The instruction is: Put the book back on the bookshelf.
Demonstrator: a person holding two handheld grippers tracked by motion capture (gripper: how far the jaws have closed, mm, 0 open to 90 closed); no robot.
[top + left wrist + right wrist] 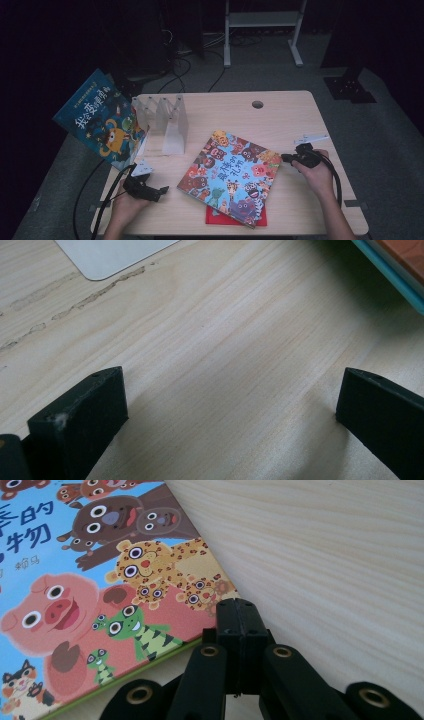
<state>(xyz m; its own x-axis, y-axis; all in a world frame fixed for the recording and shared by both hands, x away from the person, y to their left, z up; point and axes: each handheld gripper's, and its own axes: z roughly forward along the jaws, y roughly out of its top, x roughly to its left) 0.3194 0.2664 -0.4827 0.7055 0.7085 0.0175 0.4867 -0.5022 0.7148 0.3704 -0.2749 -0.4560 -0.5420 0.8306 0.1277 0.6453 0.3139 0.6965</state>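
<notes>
Colourful animal picture book [230,172] lies flat mid-tabletop [280,107] on a red book [215,216], and the right tongs [239,611], pinched shut and empty, nose at its corner, so I'd slide under that edge low while the left tongs [230,405] wait wide open.

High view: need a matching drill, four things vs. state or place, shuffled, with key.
1. animal book
2. blue book
3. left gripper
4. right gripper

A. jaws shut, at the animal book's right edge
B. leaning at the clear rack, table's left edge
C. flat on the table, over a red book
D. jaws open over bare wood

Pairs: 1-C, 2-B, 3-D, 4-A
</notes>
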